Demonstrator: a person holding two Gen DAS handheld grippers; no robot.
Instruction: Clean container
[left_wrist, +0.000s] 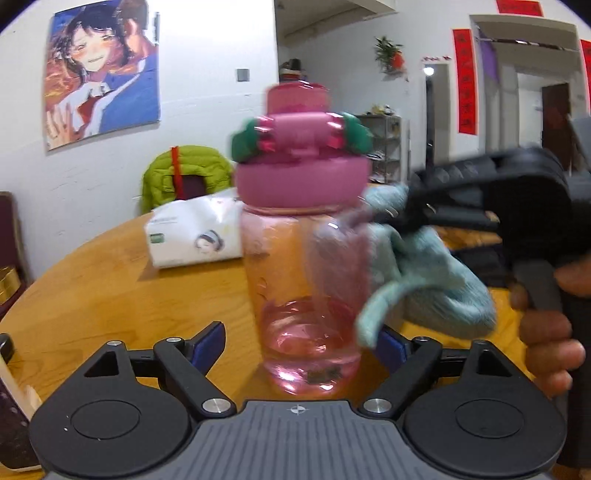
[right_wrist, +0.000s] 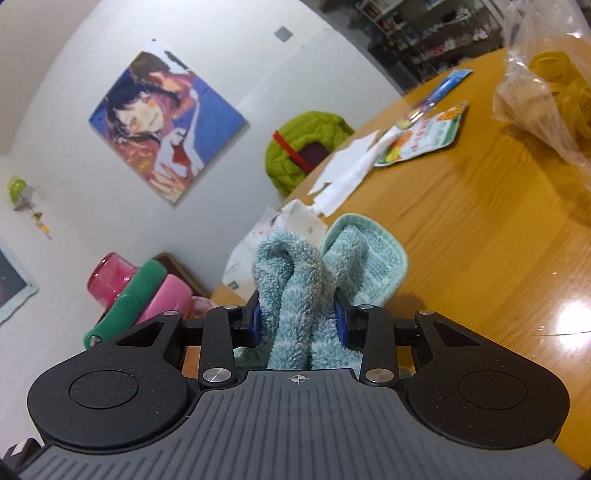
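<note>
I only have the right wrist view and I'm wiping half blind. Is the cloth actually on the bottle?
Observer: Yes. In the left wrist view the cloth lies against the side of the pink bottle, just below its lid.
Operator: Is the left tool gripping it?
Observer: No. The left tool is open, and one finger stands clear of the base.
Operator: Is it standing?
Observer: Upright on the table, though blurred.
</note>
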